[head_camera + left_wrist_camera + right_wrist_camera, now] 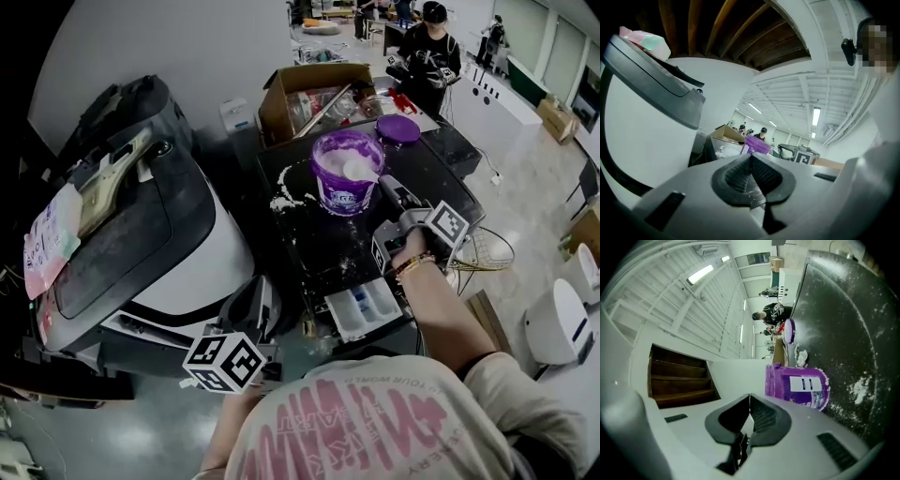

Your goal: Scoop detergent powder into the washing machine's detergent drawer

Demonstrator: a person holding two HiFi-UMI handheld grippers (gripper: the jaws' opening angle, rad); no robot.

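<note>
A purple tub of detergent powder stands open on the black top of the washing machine, with white powder in it; it also shows on its side in the right gripper view as the tub. Its purple lid lies behind it. The white detergent drawer is pulled out at the machine's front. My right gripper hovers just right of the tub, shut and empty, its jaws closed together. My left gripper is low, left of the drawer, shut on nothing.
Spilled powder dots the black top. A second machine with a grey lid stands at the left, with a bag and a pink packet on it. A cardboard box sits behind. A person stands far back.
</note>
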